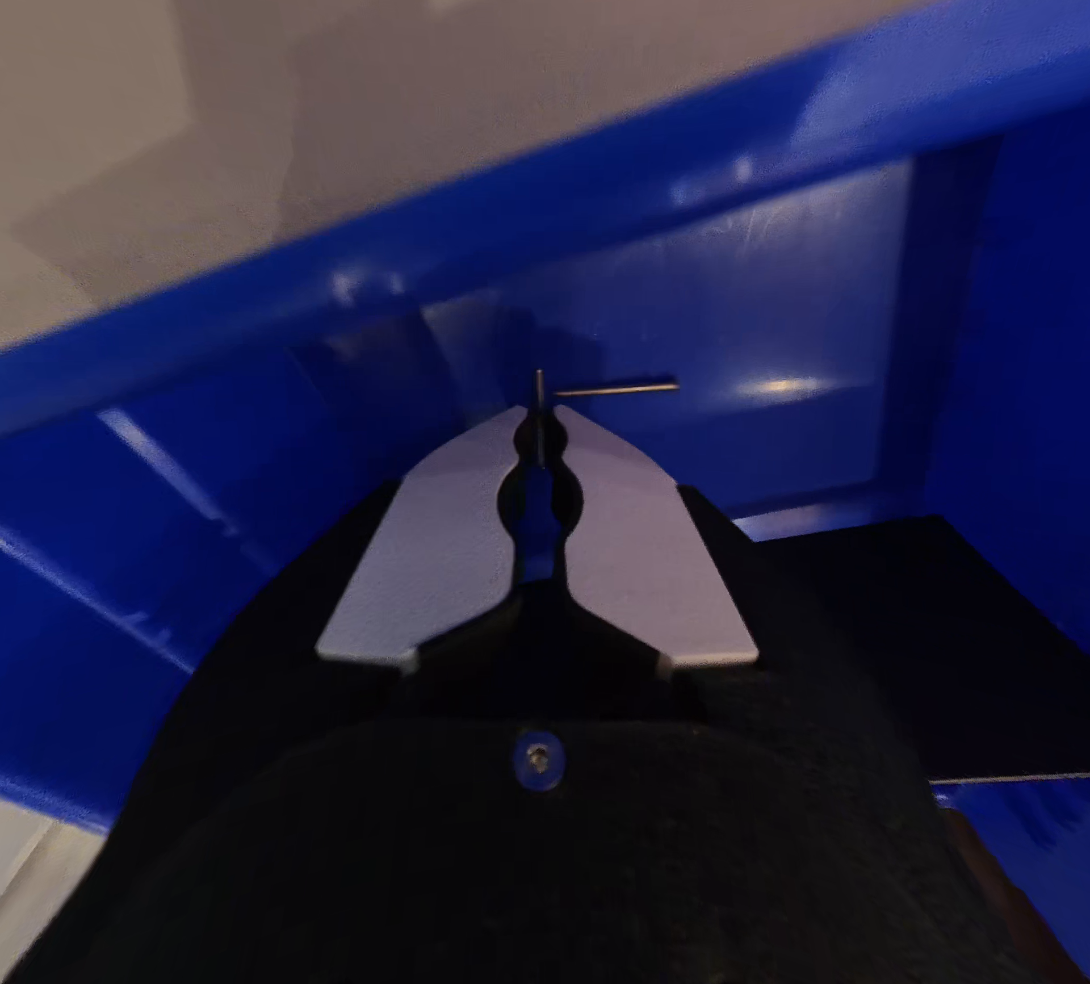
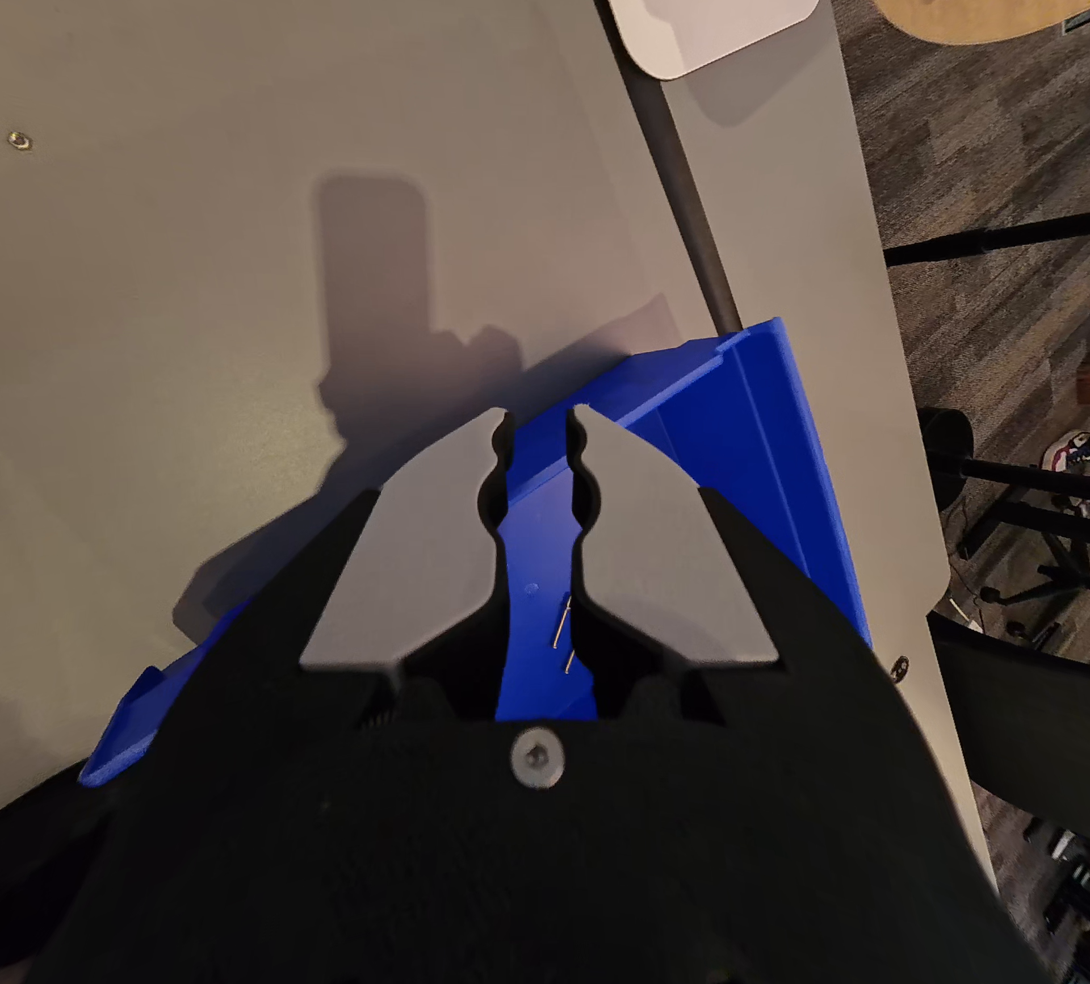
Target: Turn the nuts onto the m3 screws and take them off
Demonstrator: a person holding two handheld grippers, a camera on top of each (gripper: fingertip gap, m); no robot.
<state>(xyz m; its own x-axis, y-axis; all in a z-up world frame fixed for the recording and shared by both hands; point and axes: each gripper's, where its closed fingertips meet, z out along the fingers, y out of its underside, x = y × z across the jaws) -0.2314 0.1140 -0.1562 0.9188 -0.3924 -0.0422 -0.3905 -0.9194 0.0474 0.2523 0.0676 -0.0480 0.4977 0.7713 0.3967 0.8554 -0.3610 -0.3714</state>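
Inside the blue plastic bin (image 1: 767, 271), left gripper (image 1: 540, 413) pinches a thin, stiff, light, slippery steel screw (image 1: 539, 395) mid-shank; right gripper (image 2: 539, 416), spread, holds nothing.

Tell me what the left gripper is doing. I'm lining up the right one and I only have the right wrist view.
Observer: The left gripper is shut on a thin screw, which stands upright at its fingertips.
Operator: Where is it pointing?
Observer: Into the blue bin, towards one of its inner walls.
Operator: Is anything else close to the tips?
Observer: A second thin screw lies crosswise just beyond the fingertips, on the right. I cannot tell whether it touches the held one.
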